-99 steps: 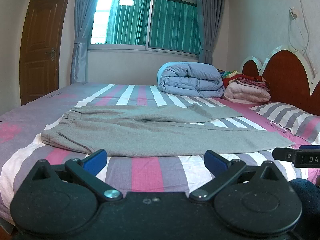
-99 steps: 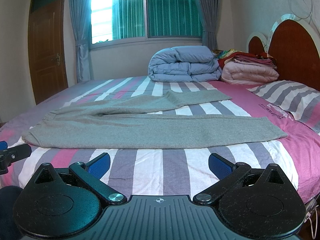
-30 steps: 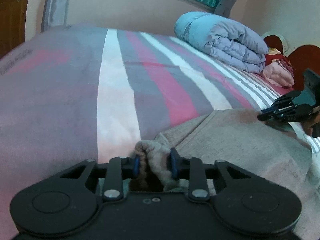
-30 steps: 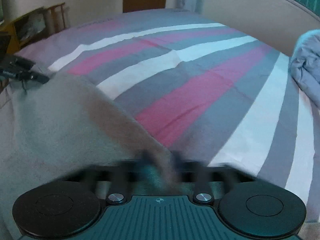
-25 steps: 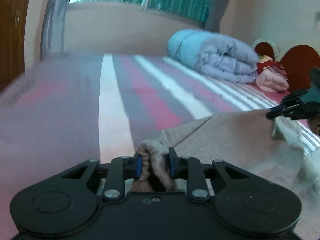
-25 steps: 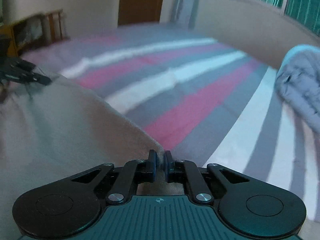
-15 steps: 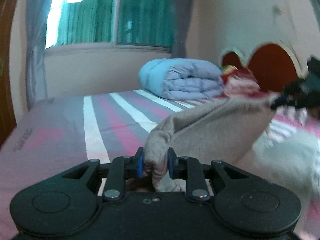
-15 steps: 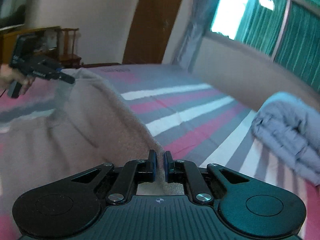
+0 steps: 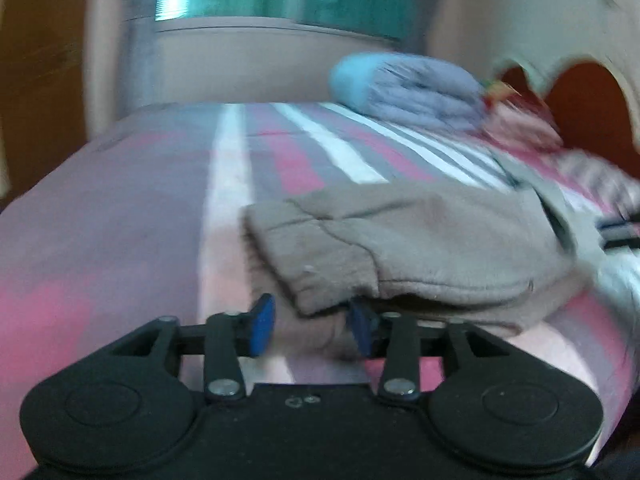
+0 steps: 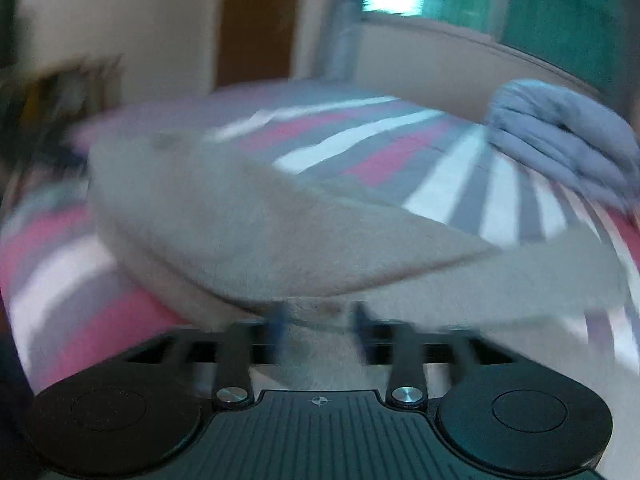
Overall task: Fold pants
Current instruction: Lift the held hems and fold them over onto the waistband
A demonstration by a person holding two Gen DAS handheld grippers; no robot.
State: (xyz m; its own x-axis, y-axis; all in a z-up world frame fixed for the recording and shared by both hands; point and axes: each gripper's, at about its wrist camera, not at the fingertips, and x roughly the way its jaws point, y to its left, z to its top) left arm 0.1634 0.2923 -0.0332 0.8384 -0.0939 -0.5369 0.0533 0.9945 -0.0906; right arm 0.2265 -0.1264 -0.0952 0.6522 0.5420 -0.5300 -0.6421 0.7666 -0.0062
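The grey pants (image 9: pixel 420 240) lie on the striped bed (image 9: pixel 140 220), one half folded over the other. My left gripper (image 9: pixel 308 322) is open just in front of the waistband corner, its blue pads apart and holding nothing. In the right wrist view the pants (image 10: pixel 260 232) lie doubled on the bed. My right gripper (image 10: pixel 320 320) is open at their near edge, fingers blurred by motion. Part of the right gripper shows in the left wrist view (image 9: pixel 620 232) at the far right.
A folded blue duvet (image 9: pixel 408 88) and a stack of pink and red bedding (image 9: pixel 520 124) lie at the head of the bed by the wooden headboard (image 9: pixel 592 100). A window and curtains stand behind. A brown door (image 10: pixel 256 24) and wooden furniture stand left.
Both grippers carried the gripped upper edge of the pants over toward the near side, laid it down and opened. The pants now lie folded lengthwise.
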